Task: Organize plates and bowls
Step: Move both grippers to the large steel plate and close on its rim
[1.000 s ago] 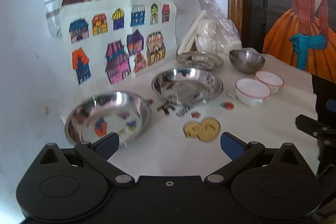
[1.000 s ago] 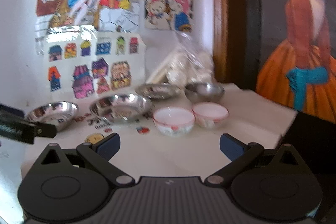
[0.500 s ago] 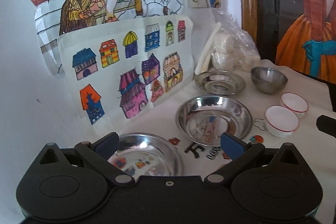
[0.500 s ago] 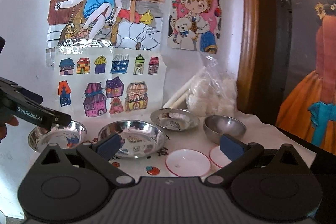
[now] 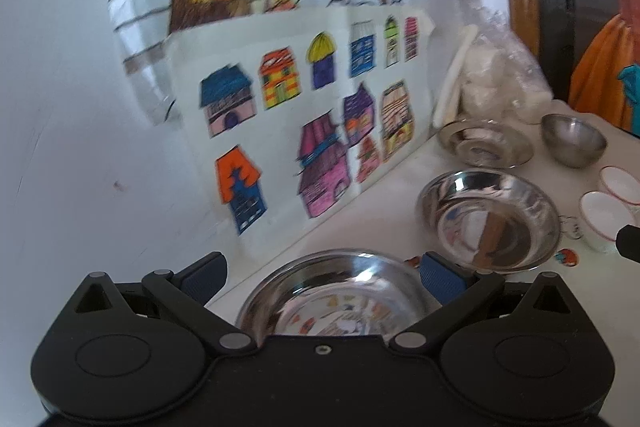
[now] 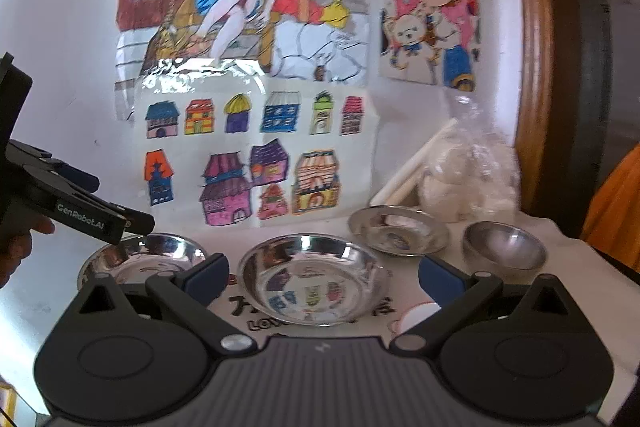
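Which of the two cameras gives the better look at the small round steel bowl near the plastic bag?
The right wrist view. The small steel bowl sits there whole and fairly sharp, right of the shallow steel plate. In the left wrist view the same bowl is smaller, far off near the right edge and somewhat blurred.

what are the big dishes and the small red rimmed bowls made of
The big dishes look like polished steel: mirror-bright, reflecting the house drawings. The red rimmed bowls look like glazed ceramic or melamine: opaque white, smooth; which one is unclear.
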